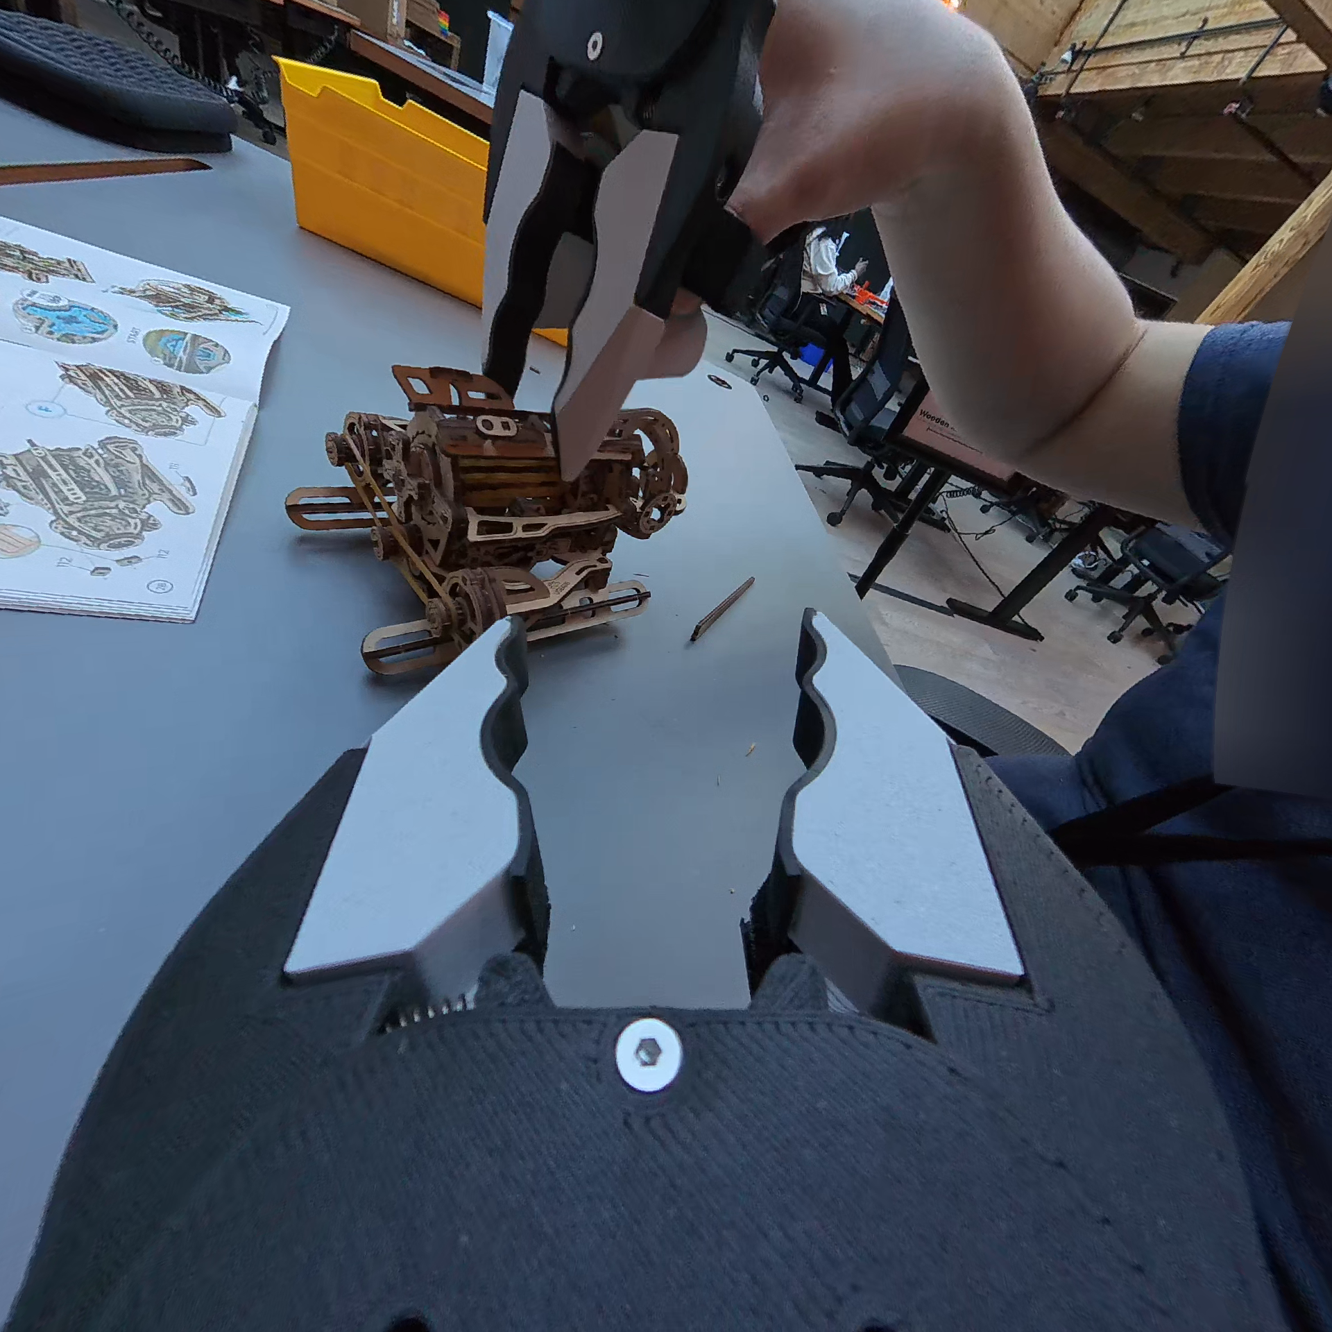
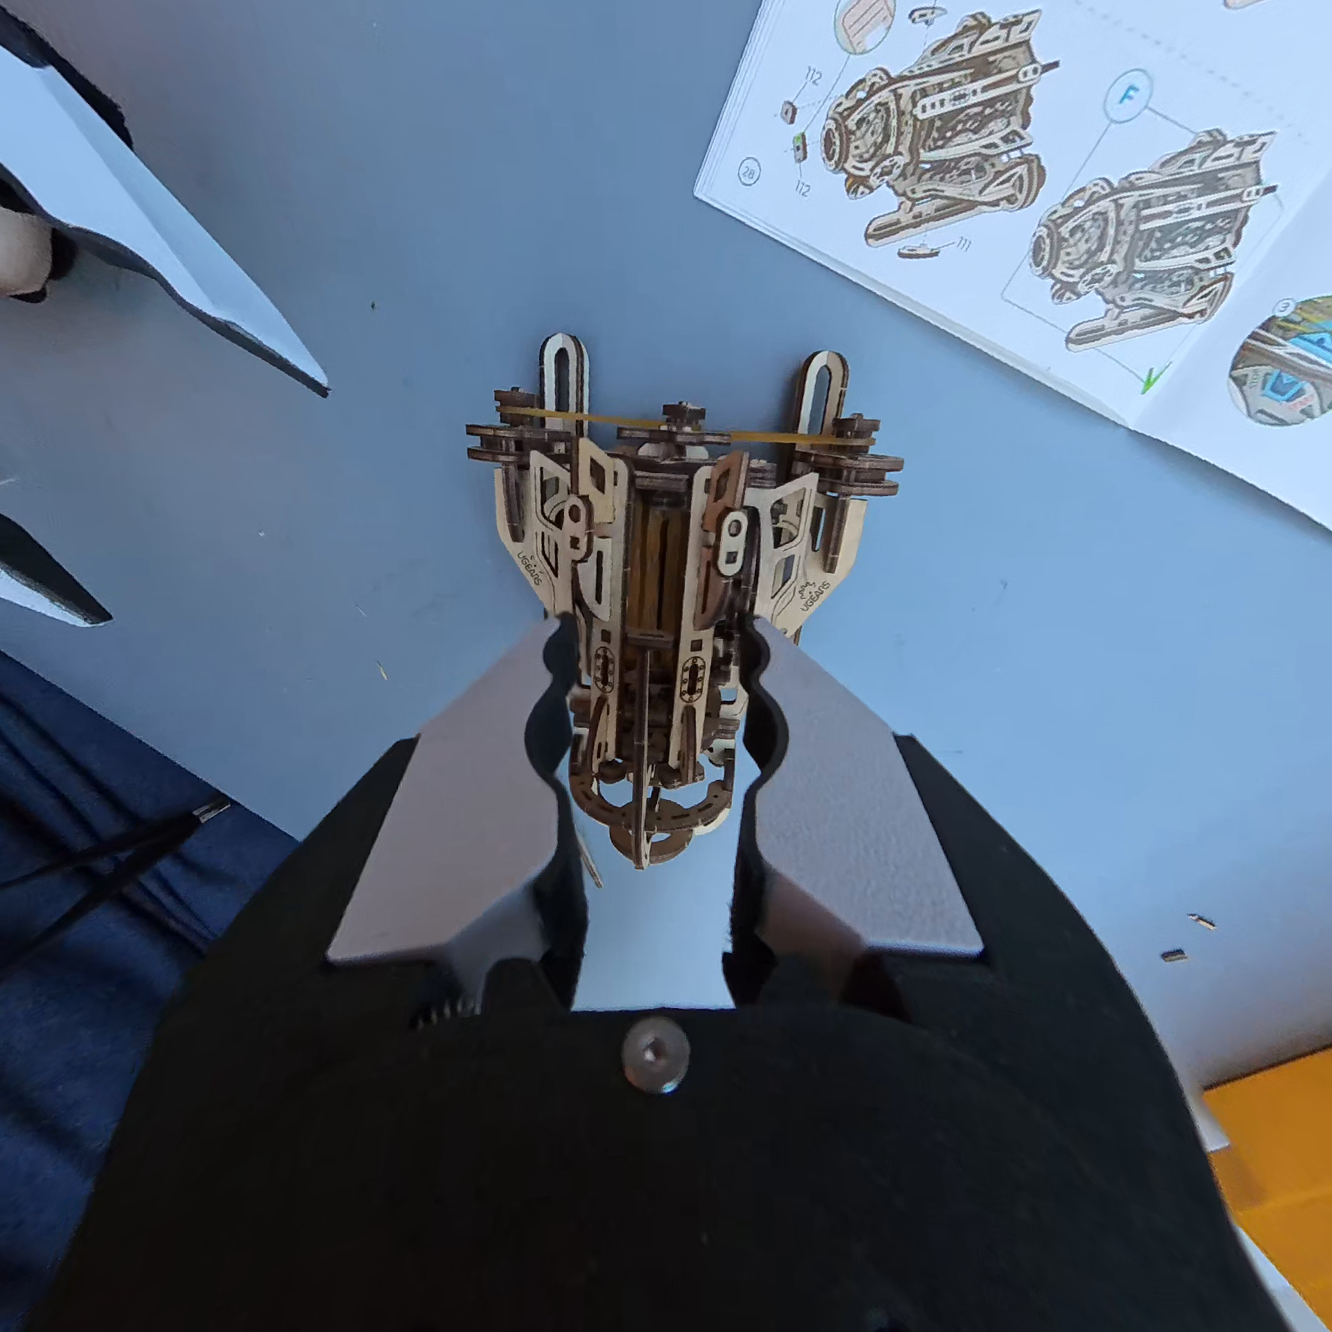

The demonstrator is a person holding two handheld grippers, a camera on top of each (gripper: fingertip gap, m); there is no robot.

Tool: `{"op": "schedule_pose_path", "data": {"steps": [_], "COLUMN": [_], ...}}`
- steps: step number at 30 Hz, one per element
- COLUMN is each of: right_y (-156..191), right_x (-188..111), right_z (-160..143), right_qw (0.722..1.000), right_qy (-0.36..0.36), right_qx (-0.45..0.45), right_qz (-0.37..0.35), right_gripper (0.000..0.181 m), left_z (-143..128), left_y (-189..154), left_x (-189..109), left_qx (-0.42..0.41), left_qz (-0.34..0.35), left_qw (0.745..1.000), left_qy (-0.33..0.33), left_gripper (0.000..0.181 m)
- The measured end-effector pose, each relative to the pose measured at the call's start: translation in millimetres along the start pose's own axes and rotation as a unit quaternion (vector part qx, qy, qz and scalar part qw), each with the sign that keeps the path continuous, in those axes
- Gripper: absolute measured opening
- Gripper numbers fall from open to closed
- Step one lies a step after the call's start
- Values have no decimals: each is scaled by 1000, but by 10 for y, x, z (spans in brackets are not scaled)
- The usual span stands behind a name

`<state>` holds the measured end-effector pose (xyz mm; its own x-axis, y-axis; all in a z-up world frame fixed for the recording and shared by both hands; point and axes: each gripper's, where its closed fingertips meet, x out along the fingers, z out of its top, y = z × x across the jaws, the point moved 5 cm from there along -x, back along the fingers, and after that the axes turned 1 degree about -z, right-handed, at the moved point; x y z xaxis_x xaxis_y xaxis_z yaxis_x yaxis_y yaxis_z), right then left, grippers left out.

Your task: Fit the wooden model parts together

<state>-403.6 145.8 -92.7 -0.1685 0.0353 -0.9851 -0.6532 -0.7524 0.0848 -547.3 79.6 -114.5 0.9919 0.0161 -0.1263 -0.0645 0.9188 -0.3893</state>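
Left tongs [image 1: 659, 627] hover open over the grey desk [image 1: 180, 721], nothing between the fingers, tips just short of the wooden model [image 1: 490, 504]. Model sits on the desk, rubber band on its near pulleys. Right tongs [image 1: 537, 425] come down from above, held by a hand [image 1: 865, 137], fingers straddling the model's top; contact unclear. Open instruction booklet [image 1: 108, 432] left of the model. Yellow bin [image 1: 382, 166] behind it. Thin wooden stick [image 1: 723, 609] lies right of the model.
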Motion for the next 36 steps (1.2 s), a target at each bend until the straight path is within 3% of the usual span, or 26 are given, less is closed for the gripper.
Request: {"op": "schedule_pose_path", "data": {"steps": [17,20,22,36], "right_y": [-28,-25,-20,18], "right_x": [70,63,32,32], "right_z": [38,41,63,88], "right_qw": [998,998,998,999], "right_qy": [55,58,48,48], "right_qx": [22,21,16,14], "right_qz": [-32,-34,-37,-21], "right_gripper": [54,51,38,38], "left_z": [15,17,21,29], "left_y": [-7,-19,-22,-13], "left_x": [-16,-15,-18,-37], "left_qx": [-3,2,2,2], "left_qz": [-5,-5,-5,-4], "left_qw": [1000,1000,1000,1000], "left_qy": [-4,-2,-3,-4], "left_gripper": [73,72,72,72]}}
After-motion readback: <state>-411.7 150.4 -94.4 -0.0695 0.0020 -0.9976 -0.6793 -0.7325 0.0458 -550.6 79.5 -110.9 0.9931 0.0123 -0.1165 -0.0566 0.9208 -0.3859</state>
